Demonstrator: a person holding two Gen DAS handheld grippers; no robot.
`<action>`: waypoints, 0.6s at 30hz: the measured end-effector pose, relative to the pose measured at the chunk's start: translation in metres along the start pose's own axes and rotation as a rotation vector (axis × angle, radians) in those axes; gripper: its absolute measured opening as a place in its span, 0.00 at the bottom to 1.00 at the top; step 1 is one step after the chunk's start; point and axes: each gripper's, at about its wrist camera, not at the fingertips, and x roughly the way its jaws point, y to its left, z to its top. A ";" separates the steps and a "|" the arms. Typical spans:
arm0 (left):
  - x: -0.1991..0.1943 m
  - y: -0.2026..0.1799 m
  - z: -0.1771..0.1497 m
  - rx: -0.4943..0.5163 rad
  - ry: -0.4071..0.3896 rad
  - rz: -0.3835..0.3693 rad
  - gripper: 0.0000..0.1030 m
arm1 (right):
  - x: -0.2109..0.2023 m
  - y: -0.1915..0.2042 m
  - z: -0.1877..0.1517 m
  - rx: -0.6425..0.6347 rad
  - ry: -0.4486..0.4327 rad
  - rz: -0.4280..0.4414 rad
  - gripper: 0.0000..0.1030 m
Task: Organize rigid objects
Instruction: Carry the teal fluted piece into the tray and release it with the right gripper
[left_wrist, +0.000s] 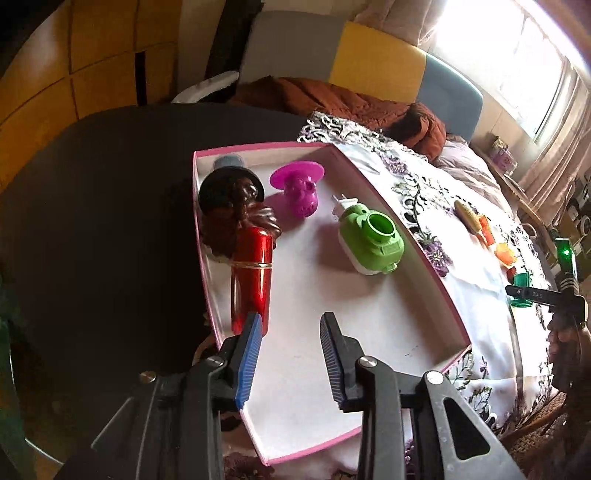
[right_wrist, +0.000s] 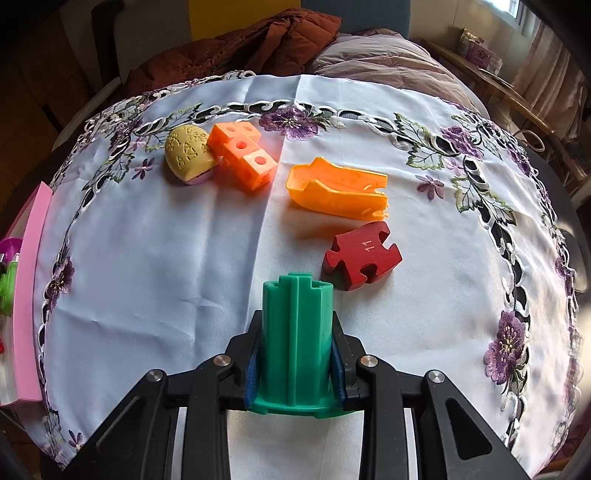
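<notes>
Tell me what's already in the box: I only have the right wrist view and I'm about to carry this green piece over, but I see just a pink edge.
Observer: The pink-rimmed box holds a green plug-in device near its right wall.
Operator: Anything else?
Observer: A magenta skull-shaped piece lies at the far end, beside a dark brown figurine.
Operator: Is the left side taken?
Observer: Yes, a red metallic cylinder lies along the left wall.
Operator: And the left gripper?
Observer: The left gripper is open and empty over the near, bare part of the box floor.
</notes>
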 end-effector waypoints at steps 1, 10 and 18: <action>-0.003 -0.001 0.000 0.000 -0.013 0.012 0.32 | 0.000 0.000 0.000 0.000 0.000 0.000 0.30; -0.024 -0.006 0.007 -0.009 -0.106 0.090 0.32 | 0.000 0.001 0.000 -0.009 -0.002 -0.007 0.30; -0.034 -0.012 0.007 0.003 -0.132 0.101 0.32 | -0.001 0.005 -0.002 -0.040 -0.008 -0.025 0.30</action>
